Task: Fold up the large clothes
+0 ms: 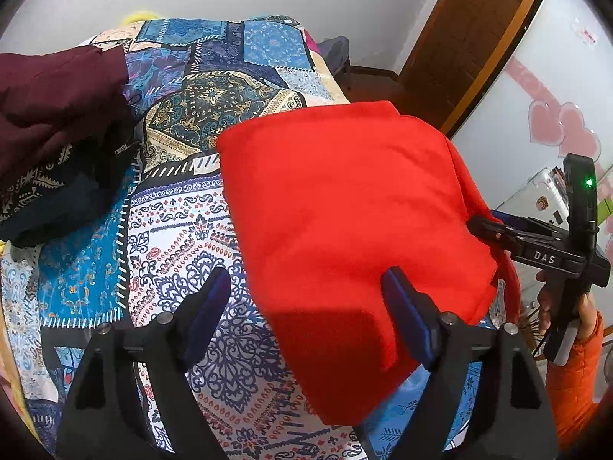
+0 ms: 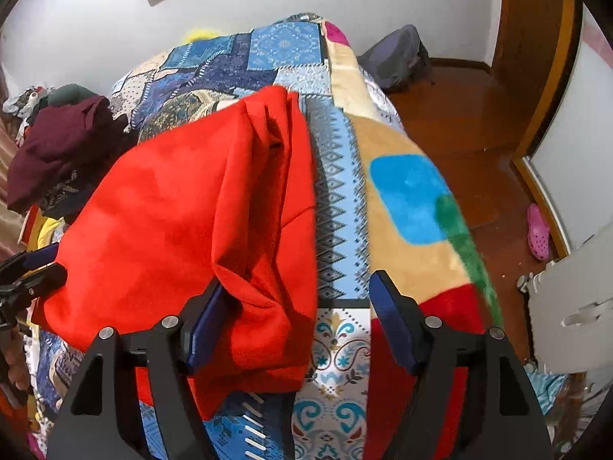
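A large red garment (image 1: 345, 211) lies folded on the patterned bed cover (image 1: 184, 253); it also shows in the right wrist view (image 2: 184, 222). My left gripper (image 1: 306, 306) is open over the garment's near left corner, its right finger (image 1: 406, 318) above the red cloth and its left finger over the cover. My right gripper (image 2: 297, 322) is open at the garment's near right edge, where bunched red folds lie between the fingers against the left finger (image 2: 207, 322). The right gripper also shows in the left wrist view (image 1: 494, 230) at the garment's right side.
A pile of dark maroon and black clothes (image 1: 57, 126) sits at the left of the bed. A plush blanket (image 2: 413, 207) hangs over the bed's right edge. Wooden floor (image 2: 479, 122), a pink shoe (image 2: 538, 237) and a white cabinet (image 2: 574, 299) lie to the right.
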The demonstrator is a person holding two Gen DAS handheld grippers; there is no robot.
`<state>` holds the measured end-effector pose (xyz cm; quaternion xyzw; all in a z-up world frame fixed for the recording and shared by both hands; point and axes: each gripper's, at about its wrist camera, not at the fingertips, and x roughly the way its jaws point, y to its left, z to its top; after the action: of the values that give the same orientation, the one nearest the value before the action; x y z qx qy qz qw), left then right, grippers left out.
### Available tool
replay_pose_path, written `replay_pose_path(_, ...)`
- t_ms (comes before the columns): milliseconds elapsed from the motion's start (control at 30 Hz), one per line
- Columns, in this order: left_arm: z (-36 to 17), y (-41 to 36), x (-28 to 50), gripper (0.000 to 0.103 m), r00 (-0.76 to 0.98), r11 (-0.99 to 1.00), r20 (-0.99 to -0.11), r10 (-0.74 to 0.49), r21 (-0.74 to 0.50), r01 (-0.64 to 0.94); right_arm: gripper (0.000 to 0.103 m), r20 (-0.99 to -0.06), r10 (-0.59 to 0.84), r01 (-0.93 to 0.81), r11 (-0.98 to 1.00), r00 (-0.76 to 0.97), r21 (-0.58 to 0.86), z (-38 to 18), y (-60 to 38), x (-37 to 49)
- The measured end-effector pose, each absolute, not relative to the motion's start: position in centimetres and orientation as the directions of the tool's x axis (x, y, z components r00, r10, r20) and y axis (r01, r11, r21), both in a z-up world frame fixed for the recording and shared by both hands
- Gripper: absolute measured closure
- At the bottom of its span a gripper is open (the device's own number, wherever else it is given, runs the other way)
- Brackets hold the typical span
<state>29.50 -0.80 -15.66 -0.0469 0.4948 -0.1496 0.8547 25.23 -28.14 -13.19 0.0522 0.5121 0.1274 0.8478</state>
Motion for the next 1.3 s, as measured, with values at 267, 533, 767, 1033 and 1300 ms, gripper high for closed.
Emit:
replay_pose_path(267, -14.5, 0.3, 31.4, 0.022, 0.509, 0.963, -0.819, -0.266, -0.199, 0.182, 0.033, -0.818, 0.316, -0.222, 0.946, 0.481, 0.235, -10.9, -26.2, 27.2)
replay_pose_path(533, -17.0, 1.9, 34.6, 0.021, 0.395, 0.927, -0.839, -0.374, -0.348, 0.138, 0.033, -0.803, 0.450, -0.205, 0.893, 0.390, 0.401, -13.5, -25.7, 30.1)
replay_pose_path(767, -19.9, 2.1, 37.1, 0.017, 0.304, 0.850, -0.797, -0.522, -0.517, 0.103, 0.020, -0.754, 0.599, -0.095, 0.796, 0.271, 0.598, -17.4, -28.3, 32.2)
replay_pose_path(1033, -22.6, 2.2, 39.4, 0.010, 0.249, 0.784, -0.753, -0.609, -0.620, 0.040, 0.015, -0.687, 0.705, -0.049, 0.704, 0.177, 0.709, -19.8, -28.4, 34.4)
replay_pose_path(1300, -24.3, 3.1, 39.6, 0.011, 0.223, 0.702, -0.688, -0.691, -0.712, -0.021, 0.024, -0.626, 0.761, -0.037, 0.640, 0.170, 0.767, -19.9, -27.8, 34.9)
